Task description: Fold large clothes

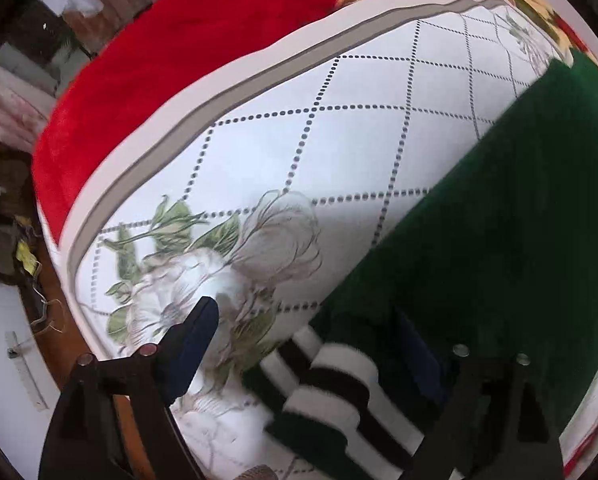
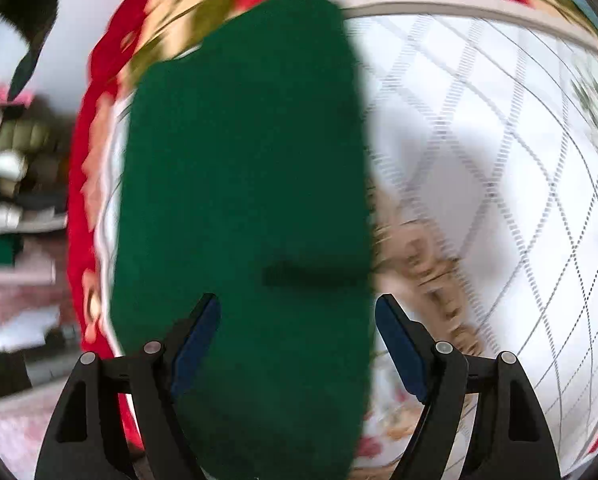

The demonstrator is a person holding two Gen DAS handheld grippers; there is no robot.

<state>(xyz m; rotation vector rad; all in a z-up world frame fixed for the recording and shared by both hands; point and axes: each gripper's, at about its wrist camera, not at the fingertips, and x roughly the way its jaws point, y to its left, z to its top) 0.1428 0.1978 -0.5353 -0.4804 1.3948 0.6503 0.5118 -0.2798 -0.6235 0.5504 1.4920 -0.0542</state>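
Observation:
A dark green knitted garment (image 1: 499, 232) with black and white stripes at one end (image 1: 339, 396) lies on a white quilted bed cover (image 1: 339, 140) with a flower print. My left gripper (image 1: 311, 344) is open, its left finger (image 1: 187, 352) over the cover and its right finger over the striped end. In the right wrist view the same green garment (image 2: 243, 184) lies as a long band running away from me. My right gripper (image 2: 299, 340) is open above it, with both blue pads (image 2: 399, 352) wide apart. This view is blurred.
A red plush blanket (image 1: 171, 64) with a floral pattern lies around the white cover and also shows in the right wrist view (image 2: 83, 200). Clutter and a wooden bed edge (image 1: 59, 320) sit at the left. Stacked items (image 2: 11, 184) are at the far left.

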